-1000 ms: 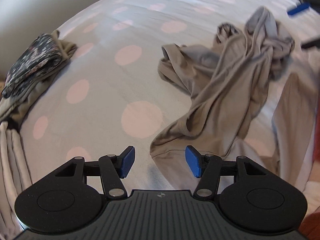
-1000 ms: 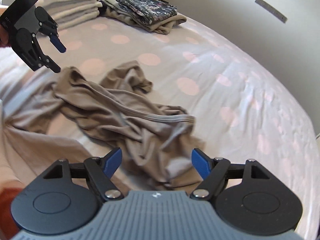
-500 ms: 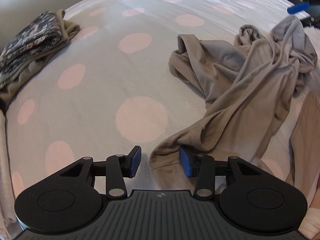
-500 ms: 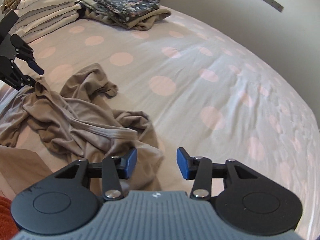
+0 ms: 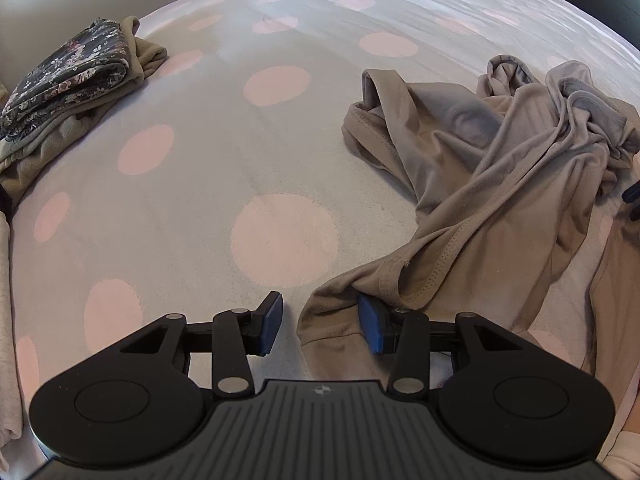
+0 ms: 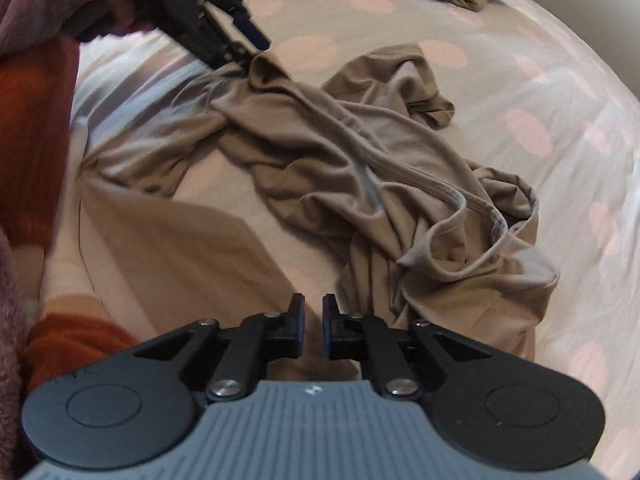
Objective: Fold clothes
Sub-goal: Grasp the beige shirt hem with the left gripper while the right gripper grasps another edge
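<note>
A crumpled beige garment (image 5: 480,168) lies on the spotted bed cover (image 5: 280,236). My left gripper (image 5: 320,322) is low over its near hem corner. The corner lies between the blue pads, against the right one, and the left pad is clear of it. In the right wrist view the same garment (image 6: 360,168) spreads ahead, and my left gripper (image 6: 252,46) stands at its far end in a person's hand. My right gripper (image 6: 313,320) points down at a flat beige stretch of cloth (image 6: 180,248). Its jaws are closing, with a narrow gap left and no cloth visibly pinched.
A folded floral garment (image 5: 68,76) lies on an olive one at the far left of the bed. Pale folded cloth (image 5: 6,300) shows at the left edge. A red and mauve sleeve (image 6: 32,120) fills the left of the right wrist view.
The right gripper has come down toward the near flat cloth, and its jaws went from wide to almost shut. The left jaws narrowed around the hem corner. The raised garment has settled onto the bed.
</note>
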Available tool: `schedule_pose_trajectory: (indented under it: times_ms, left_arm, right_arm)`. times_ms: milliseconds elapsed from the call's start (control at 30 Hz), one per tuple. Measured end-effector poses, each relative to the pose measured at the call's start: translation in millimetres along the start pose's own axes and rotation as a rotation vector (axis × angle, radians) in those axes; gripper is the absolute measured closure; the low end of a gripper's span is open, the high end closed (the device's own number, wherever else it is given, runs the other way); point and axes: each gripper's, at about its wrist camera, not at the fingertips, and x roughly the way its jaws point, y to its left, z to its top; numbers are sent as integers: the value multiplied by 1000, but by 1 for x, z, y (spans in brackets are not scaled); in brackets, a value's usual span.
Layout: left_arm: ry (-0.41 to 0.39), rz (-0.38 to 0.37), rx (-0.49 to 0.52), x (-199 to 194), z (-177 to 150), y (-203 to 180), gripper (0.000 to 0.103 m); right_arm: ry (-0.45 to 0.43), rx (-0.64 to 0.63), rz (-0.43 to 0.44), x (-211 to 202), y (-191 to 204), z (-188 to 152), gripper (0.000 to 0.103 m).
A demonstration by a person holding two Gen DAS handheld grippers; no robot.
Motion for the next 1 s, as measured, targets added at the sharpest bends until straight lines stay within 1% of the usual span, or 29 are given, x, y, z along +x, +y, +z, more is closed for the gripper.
schedule_pose_trajectory:
  times_ms: [67,233,300,400,467,567,633,767,867,900,1000]
  left_arm:
    - [-1,-6,-7,1,0,2,63]
    - [6,-9,12,1,1,2,63]
    - [12,-8,23,1,2,1,63]
    - [15,-9,37,2,2,0,63]
    - [16,-13,42,3,2,0,63]
    - [15,-23,39,5,2,1,63]
    - [13,-32,35,7,2,3,63]
    - [6,-52,21,8,1,6,63]
    - [-2,-67,8,8,-1,8,63]
    - [-4,-72,4,9,-1,8,63]
    - [-9,-81,-4,10,-1,10,62]
  right_arm:
    - [6,-19,-26,-12,-5,0,92]
    - [51,-102,-150,-40,-32,8,91]
    - [75,-132,-188,-42,-43,14,91]
    - [102,-164,-218,-38,-62,25,91]
    - [119,-184,-218,-31,-71,33,89]
    - [153,-233,-214,-17,-82,45,81]
    - [190,-272,-195,-7,-85,51,81]
    - [281,-334,-144,15,-91,51,81]
    - [316,-329,-117,25,-95,44,81]
    - [320,-317,-106,26,-97,42,87]
    - [307,-298,-90,22,-98,36,98]
